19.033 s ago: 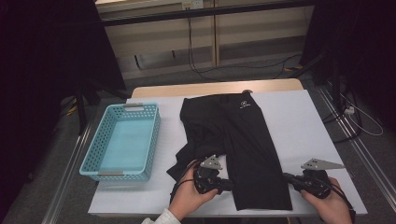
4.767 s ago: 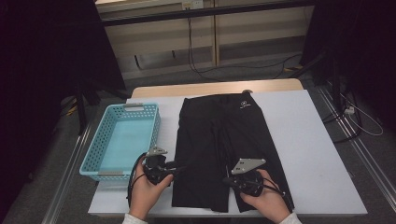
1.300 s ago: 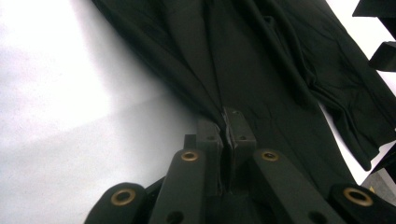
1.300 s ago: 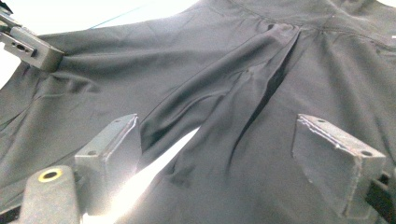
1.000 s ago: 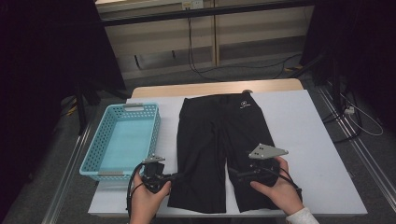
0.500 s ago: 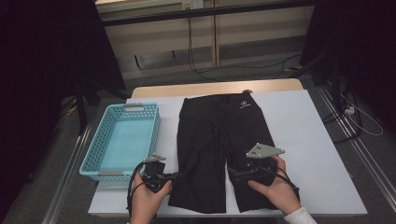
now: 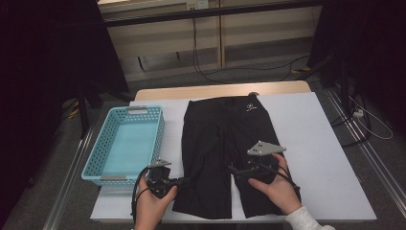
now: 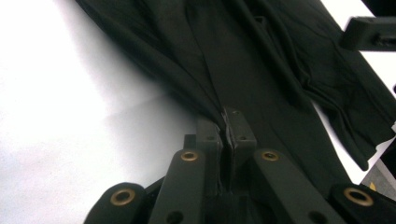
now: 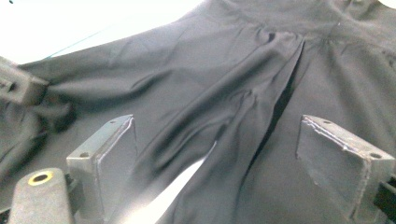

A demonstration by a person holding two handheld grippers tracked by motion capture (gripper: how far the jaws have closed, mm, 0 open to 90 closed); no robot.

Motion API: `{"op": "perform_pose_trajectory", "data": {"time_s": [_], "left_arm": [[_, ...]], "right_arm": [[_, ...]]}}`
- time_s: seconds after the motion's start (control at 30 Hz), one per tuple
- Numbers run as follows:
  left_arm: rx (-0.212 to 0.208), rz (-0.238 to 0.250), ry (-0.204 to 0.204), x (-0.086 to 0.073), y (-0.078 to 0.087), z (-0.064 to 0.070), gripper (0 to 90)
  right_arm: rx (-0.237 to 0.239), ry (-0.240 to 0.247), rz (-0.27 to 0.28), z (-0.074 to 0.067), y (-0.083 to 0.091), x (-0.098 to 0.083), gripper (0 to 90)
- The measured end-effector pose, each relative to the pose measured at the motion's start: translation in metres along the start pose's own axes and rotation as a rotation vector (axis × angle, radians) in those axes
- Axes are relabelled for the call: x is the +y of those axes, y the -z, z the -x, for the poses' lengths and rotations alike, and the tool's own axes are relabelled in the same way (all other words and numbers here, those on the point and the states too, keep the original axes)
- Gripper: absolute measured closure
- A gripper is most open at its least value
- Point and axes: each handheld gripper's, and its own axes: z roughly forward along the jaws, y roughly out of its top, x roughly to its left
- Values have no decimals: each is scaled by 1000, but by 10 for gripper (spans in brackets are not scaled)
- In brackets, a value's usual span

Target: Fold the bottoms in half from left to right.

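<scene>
Black shorts (image 7: 225, 129) lie flat on the white table (image 7: 311, 129), waistband with a small white logo at the far end. My left gripper (image 7: 186, 181) is at the outer edge of the left leg near the hem, shut on a pinch of the black fabric (image 8: 227, 122). My right gripper (image 7: 232, 170) hovers over the inner edge of the right leg, close to the slit between the legs. Its jaws stand wide open (image 9: 215, 149) over the cloth (image 9: 187, 70), with nothing pressed between them.
A light blue plastic basket (image 7: 125, 143) stands empty at the table's left side, just beyond my left hand. White tabletop lies bare to the right of the shorts. The table's near edge runs just below both hands.
My right hand has shifted slightly left, toward the gap between the two legs. The left hand and its grip on the fabric have stayed as they were.
</scene>
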Motion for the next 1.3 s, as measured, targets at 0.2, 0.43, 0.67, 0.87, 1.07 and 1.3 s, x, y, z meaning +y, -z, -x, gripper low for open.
{"op": "perform_pose_trajectory", "data": {"time_s": [0.2, 0.43, 0.67, 0.87, 1.07, 1.3], "left_arm": [[-20, 20, -17, 2, -1, 6, 865], [-34, 28, -46, 2, -6, 16, 866], [-43, 31, -55, 2, -11, 22, 866], [-43, 35, -63, 2, -13, 25, 866], [-48, 39, -66, 2, -14, 27, 866], [-52, 43, -74, 2, -15, 28, 867]], "right_arm": [[-19, -8, 16, -1, -12, 18, 124], [-20, 4, 17, -7, -27, 33, 115], [-8, -29, 32, -6, -37, 35, 115], [-4, -48, 22, -6, -45, 36, 132], [20, -43, 13, -14, -58, 37, 147], [53, -44, 8, -26, -76, 41, 158]]}}
